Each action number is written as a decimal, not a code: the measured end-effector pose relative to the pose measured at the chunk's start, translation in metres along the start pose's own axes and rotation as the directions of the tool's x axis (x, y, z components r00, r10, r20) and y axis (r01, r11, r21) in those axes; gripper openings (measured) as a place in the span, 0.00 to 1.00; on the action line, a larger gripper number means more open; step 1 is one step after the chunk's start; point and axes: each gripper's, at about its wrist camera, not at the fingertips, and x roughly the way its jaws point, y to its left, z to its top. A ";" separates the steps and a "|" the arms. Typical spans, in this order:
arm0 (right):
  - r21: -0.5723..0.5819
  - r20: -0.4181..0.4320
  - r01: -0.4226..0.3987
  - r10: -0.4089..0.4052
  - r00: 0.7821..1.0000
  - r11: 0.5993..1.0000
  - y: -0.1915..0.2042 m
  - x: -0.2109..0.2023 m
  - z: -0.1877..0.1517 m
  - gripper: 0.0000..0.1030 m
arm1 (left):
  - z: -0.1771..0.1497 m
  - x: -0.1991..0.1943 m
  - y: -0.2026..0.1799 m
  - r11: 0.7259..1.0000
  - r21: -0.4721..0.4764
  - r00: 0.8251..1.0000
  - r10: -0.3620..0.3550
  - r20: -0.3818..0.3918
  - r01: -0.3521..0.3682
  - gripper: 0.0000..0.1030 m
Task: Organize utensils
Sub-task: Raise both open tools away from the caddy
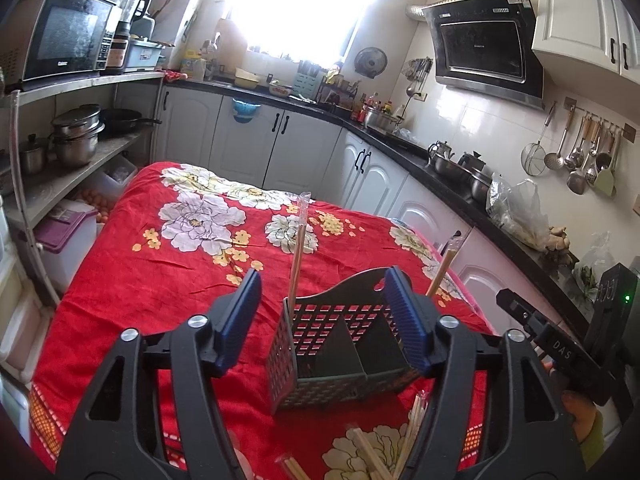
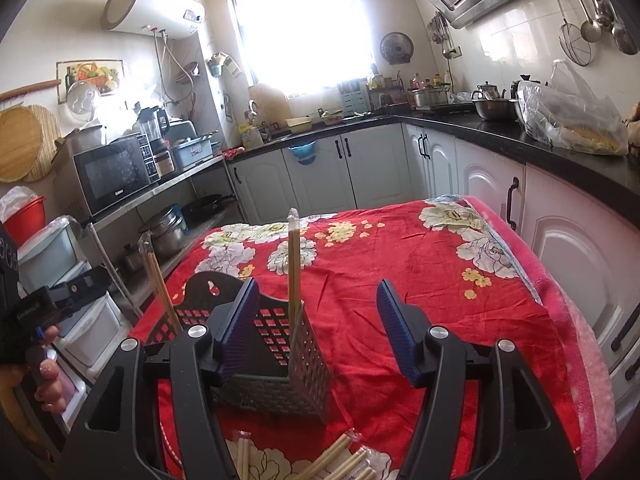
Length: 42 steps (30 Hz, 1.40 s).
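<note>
A grey perforated utensil caddy (image 1: 320, 364) (image 2: 276, 360) with a divider stands on the red floral tablecloth (image 1: 152, 288) (image 2: 420, 280). Two wrapped pairs of chopsticks stand upright in it, one (image 1: 297, 256) (image 2: 294, 268) at one end and one (image 1: 440, 272) (image 2: 160, 288) at the other. More wrapped chopsticks (image 1: 376, 452) (image 2: 340, 460) lie loose on the cloth in front of the caddy. My left gripper (image 1: 322, 320) is open just above the caddy's near side, its pads touching nothing. My right gripper (image 2: 318, 324) is open over the caddy's other end, also holding nothing.
A hand holds the right gripper's black body (image 1: 560, 344) beside the caddy, and the left one's (image 2: 48, 304) shows likewise. White cabinets under a dark counter (image 1: 400, 148) border the table's far and right sides. A shelf with pots (image 1: 76, 136) and a microwave (image 1: 60, 40) stands left.
</note>
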 end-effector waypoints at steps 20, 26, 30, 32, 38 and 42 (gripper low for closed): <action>-0.048 -0.018 0.010 -0.011 1.000 0.999 0.007 -0.025 -0.024 0.65 | -0.024 -0.035 -0.007 1.000 0.012 0.999 0.003 0.043 -0.003 0.89; -0.070 -0.041 0.004 -0.007 0.999 0.998 0.010 -0.029 -0.037 0.67 | -0.037 -0.035 -0.006 1.000 0.017 1.000 0.008 0.018 -0.008 0.89; -0.078 -0.064 -0.001 -0.004 0.998 0.997 0.011 -0.030 -0.046 0.68 | -0.048 -0.033 -0.004 1.000 0.011 1.000 0.008 -0.010 -0.008 0.89; -0.081 -0.075 0.000 -0.006 0.997 0.997 0.011 -0.031 -0.052 0.68 | -0.052 -0.032 -0.003 1.000 0.007 1.000 0.007 -0.019 -0.007 0.89; -0.084 -0.114 -0.003 -0.006 0.993 0.996 0.010 -0.030 -0.068 0.70 | -0.066 -0.027 -0.004 1.000 0.008 0.998 0.009 -0.057 -0.008 0.89; -0.085 -0.140 -0.006 -0.005 0.990 0.996 0.009 -0.029 -0.078 0.70 | -0.077 -0.021 -0.008 1.000 0.015 0.996 0.005 -0.092 -0.004 0.89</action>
